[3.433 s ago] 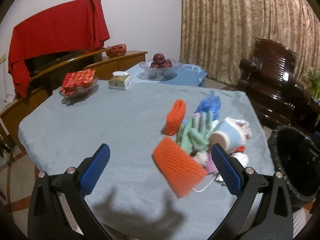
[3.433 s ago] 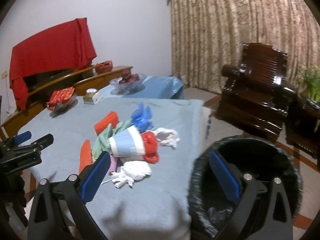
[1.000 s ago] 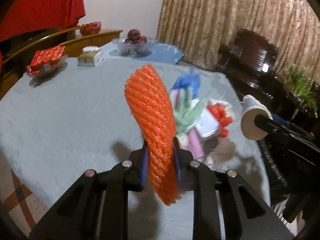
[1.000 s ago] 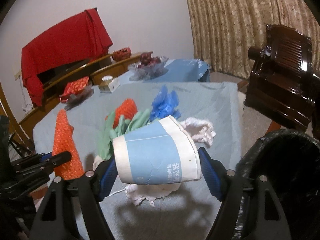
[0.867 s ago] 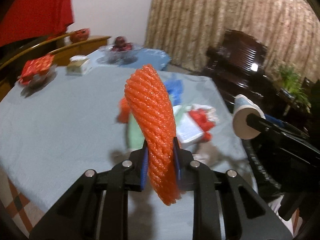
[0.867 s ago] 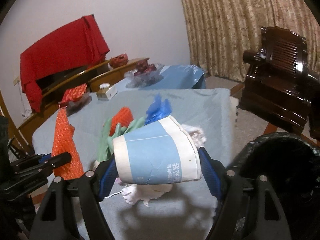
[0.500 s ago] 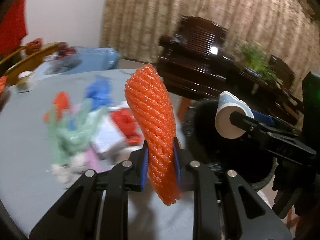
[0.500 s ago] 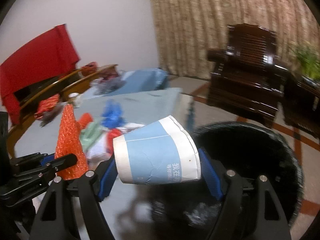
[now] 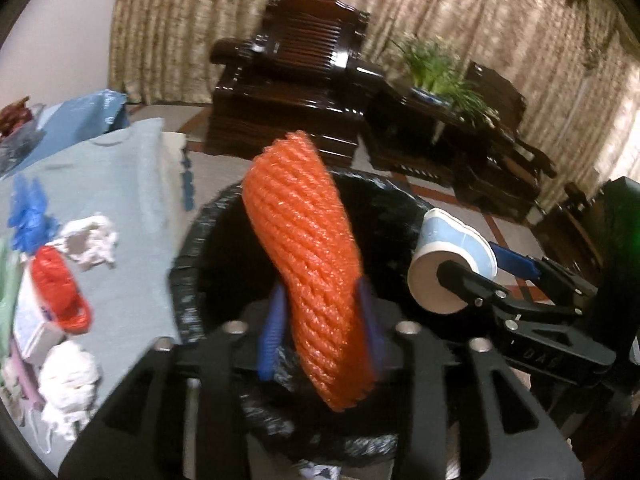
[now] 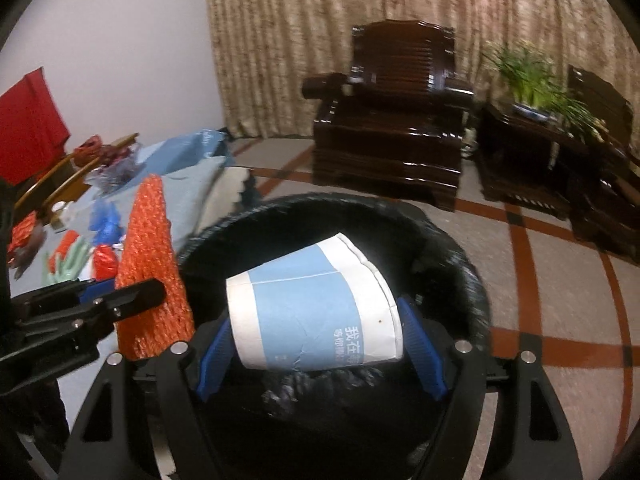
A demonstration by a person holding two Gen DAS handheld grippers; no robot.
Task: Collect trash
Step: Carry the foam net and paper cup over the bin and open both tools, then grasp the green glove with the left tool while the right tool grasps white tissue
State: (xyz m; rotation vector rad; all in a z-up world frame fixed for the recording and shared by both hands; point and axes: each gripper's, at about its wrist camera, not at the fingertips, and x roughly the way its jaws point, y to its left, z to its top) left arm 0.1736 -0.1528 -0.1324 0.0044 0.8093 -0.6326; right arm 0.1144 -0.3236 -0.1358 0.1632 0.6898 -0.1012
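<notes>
My left gripper (image 9: pixel 320 332) holds an orange foam net sleeve (image 9: pixel 308 264) over the black bin-bag-lined trash bin (image 9: pixel 188 280); its blue pads have begun to part around the sleeve. My right gripper (image 10: pixel 320 344) is shut on a blue-and-white paper cup (image 10: pixel 316 312), lying sideways above the same bin (image 10: pixel 460 264). The cup (image 9: pixel 452 268) shows at the right in the left wrist view, and the sleeve (image 10: pixel 150 264) at the left in the right wrist view. More trash lies on the blue-clothed table (image 9: pixel 120 184): white tissues (image 9: pixel 92 240), a red bag (image 9: pixel 60 296), a blue bag (image 9: pixel 28 216).
A dark wooden armchair (image 10: pixel 392 120) and a side table with a green plant (image 10: pixel 532 76) stand behind the bin before a beige curtain. A fruit bowl (image 10: pixel 116 168) and red items sit at the far left. The tiled floor (image 10: pixel 560 300) has red stripes.
Both grippers swung right from over the table to above the bin, carrying the sleeve and the cup. The left pads have spread slightly around the sleeve.
</notes>
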